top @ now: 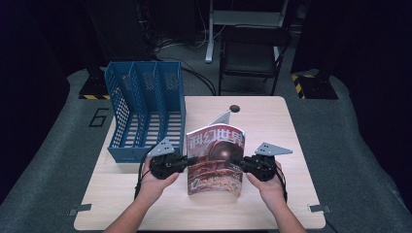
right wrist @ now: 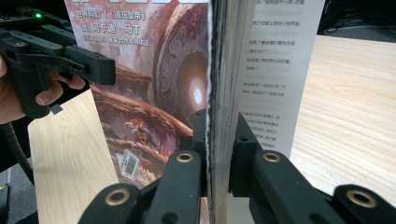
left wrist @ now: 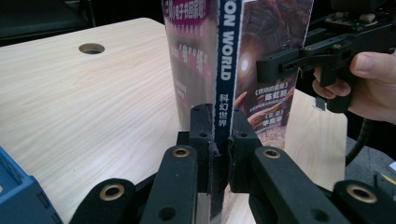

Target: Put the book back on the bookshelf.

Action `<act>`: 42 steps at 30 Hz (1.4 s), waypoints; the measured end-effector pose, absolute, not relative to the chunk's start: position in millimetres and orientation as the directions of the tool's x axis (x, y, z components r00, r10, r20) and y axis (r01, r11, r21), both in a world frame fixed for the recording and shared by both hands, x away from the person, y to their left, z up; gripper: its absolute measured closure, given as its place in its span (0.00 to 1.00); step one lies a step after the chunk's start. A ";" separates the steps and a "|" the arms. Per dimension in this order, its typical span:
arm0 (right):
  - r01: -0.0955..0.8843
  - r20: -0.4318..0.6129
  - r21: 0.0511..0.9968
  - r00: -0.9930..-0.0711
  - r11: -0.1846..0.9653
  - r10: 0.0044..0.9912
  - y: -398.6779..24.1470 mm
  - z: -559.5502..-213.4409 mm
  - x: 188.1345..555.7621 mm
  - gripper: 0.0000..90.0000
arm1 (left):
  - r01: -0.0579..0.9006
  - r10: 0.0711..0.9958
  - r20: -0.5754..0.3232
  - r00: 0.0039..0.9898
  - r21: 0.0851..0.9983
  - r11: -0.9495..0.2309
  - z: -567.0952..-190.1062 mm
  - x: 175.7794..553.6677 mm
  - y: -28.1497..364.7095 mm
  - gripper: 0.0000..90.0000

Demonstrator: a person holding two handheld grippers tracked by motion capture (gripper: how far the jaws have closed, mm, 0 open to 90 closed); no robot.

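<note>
One magazine (top: 215,160) stands upright on its lower edge near the front of the wooden table (top: 272,126), held between two grippers. Its cover shows large white Chinese characters, 科幻世界, over a reddish picture with a glowing round gateway. In the left gripper view the blue spine reads "ON WORLD" in white, with 科幻世界 below it. In the right gripper view the cover carries a line ending 马丁, and a small barcode (right wrist: 129,164) sits low on it; a page of fine print shows on the other side, too small to read.

The left gripper (top: 187,161) is clamped narrow on the spine edge, a pad on each side. The right gripper (top: 238,161) is clamped narrow on the opposite edge, over the page block.

Farther back on the left stands one blue file rack (top: 145,109) with three slots, just beside the magazine. A single round hole (top: 234,108) lies at the table's far edge.
</note>
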State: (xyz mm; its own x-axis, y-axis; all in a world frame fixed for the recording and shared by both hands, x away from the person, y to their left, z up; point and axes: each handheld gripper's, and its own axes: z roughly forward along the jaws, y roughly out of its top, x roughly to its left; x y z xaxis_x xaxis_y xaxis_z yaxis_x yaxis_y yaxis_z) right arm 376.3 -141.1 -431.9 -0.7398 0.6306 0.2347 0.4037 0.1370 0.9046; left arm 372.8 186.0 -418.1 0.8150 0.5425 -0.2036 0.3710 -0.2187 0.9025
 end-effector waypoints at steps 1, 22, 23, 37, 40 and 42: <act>0.404 0.236 0.904 -0.743 0.139 0.626 -141.5 -431.5 375.6 0.92 | 0.368 0.547 -0.196 0.814 0.902 -0.224 -418.1 371.9 186.5 0.93; 0.545 0.343 0.806 -0.747 0.230 0.570 -153.6 -480.9 367.6 0.71 | 0.340 0.517 -0.176 0.837 0.909 -0.240 -419.6 352.3 192.4 0.93; 0.545 0.343 0.806 -0.747 0.230 0.570 -153.6 -480.9 367.6 0.71 | 0.341 0.517 -0.179 0.837 0.909 -0.238 -419.8 351.7 192.4 0.93; 0.557 0.306 0.786 -0.728 0.269 0.613 -149.6 -497.9 367.7 0.80 | 0.332 0.501 -0.167 0.849 0.907 -0.259 -418.9 345.4 192.1 0.92; 0.556 0.305 0.785 -0.732 0.274 0.610 -148.3 -497.4 366.9 0.85 | 0.331 0.500 -0.166 0.850 0.907 -0.261 -418.2 344.5 191.4 0.93; 0.538 0.286 0.795 -0.741 0.281 0.608 -147.4 -497.3 366.9 0.89 | 0.316 0.482 -0.158 0.862 0.910 -0.267 -417.8 342.8 190.4 0.93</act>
State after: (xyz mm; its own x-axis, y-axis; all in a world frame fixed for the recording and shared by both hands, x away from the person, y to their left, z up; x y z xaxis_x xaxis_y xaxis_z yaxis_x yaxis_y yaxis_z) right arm 366.9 -147.4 -497.3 -0.7409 0.6076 0.2861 0.5376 0.2813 0.7949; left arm 342.8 190.4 -417.8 0.8618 0.4821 -0.1577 0.3161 -0.2674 0.9103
